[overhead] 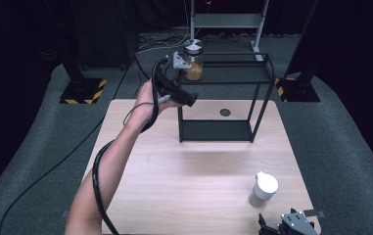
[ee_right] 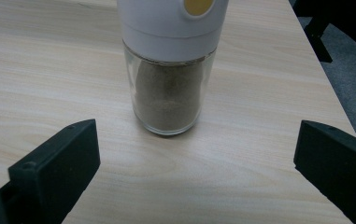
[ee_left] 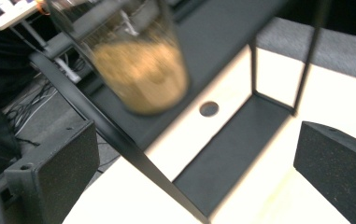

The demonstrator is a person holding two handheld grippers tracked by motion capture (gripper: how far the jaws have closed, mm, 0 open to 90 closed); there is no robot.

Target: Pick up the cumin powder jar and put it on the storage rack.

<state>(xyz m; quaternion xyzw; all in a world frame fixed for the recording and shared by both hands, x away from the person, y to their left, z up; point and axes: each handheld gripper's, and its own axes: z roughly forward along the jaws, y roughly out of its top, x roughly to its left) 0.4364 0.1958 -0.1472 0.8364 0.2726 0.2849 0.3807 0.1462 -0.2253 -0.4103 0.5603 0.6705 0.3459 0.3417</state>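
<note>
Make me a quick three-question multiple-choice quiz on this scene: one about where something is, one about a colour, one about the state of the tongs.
1. Where does the glass jar of brown granules stand?
A. on the top shelf of the black metal rack
B. on the rack's bottom shelf
C. on the floor

2. What colour is the cap of the spice shaker?
A. red
B. white
C. black

3. How do the right tongs stand?
A. shut on the shaker
B. shut on nothing
C. open, short of the shaker

Answers:
1 A, the high view shows the jar on the upper level.
2 B, the cap is white in the high view and the right gripper view.
3 C, the jaws are wide apart with bare table between them.
</note>
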